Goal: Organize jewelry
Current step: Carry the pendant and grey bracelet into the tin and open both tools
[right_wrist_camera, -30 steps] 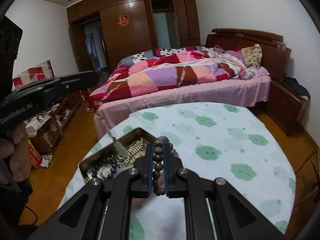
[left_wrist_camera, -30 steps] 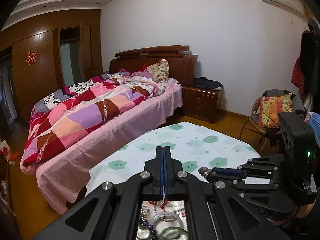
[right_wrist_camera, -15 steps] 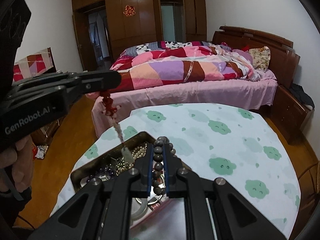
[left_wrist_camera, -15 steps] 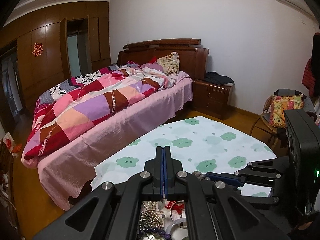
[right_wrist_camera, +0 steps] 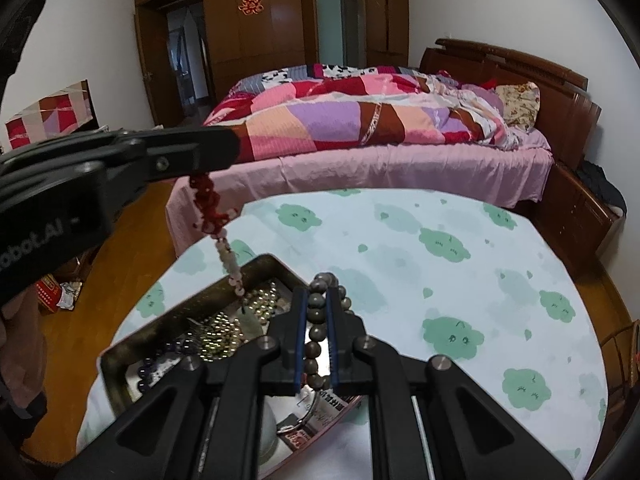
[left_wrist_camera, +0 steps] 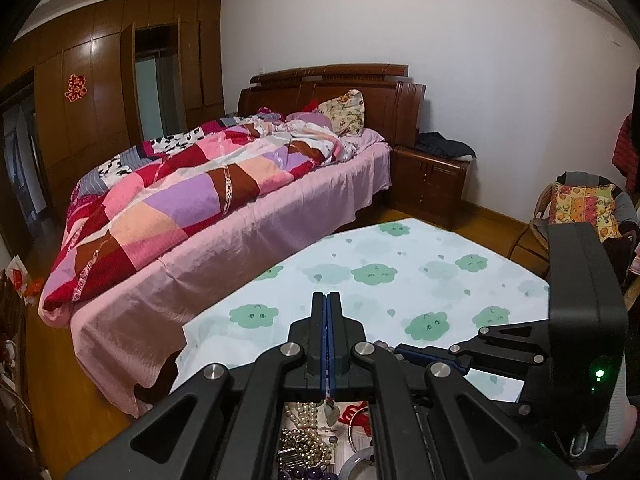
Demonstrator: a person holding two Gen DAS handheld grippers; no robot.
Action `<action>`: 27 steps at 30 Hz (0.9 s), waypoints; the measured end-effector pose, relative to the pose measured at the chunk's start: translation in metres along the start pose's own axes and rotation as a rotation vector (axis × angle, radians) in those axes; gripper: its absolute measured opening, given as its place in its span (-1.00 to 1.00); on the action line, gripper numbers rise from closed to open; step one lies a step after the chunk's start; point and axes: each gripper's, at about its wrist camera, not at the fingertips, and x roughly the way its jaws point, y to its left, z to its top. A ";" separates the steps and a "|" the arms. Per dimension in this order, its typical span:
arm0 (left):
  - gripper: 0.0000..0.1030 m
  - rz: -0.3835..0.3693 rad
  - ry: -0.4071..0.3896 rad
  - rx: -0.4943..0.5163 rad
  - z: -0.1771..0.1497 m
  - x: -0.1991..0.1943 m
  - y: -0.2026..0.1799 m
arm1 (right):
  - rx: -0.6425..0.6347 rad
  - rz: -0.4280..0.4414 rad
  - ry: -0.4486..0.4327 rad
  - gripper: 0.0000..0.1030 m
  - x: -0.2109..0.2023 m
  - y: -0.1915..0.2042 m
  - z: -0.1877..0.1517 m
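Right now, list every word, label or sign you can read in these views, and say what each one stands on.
"obot.AI": white lettering on the left gripper body, cut off by the frame edge.
Red double-happiness sign: on the wooden wardrobe door.
Printed characters on a paper under the right gripper: too small to read.
Red packet on the floor: print too blurred to read.

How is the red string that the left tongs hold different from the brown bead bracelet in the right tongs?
The red string is thin with small red and pale pieces and dangles from the left tongs into the metal tray; the brown bead bracelet has large round beads in a loop wedged between the right tongs. Both are gripped above the tray.
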 end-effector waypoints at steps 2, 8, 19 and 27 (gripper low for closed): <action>-1.00 -0.002 0.017 -0.004 -0.004 0.008 0.002 | 0.005 -0.004 0.015 -0.77 0.007 -0.001 -0.003; -1.00 -0.001 0.067 -0.013 -0.019 0.026 0.005 | 0.015 -0.025 0.058 -0.78 0.025 -0.006 -0.013; -1.00 0.018 0.111 -0.018 -0.038 0.041 0.005 | 0.003 -0.020 0.070 -0.76 0.027 -0.002 -0.022; -0.96 0.048 0.117 -0.028 -0.043 0.027 0.003 | 0.040 -0.042 0.039 0.00 0.015 -0.010 -0.026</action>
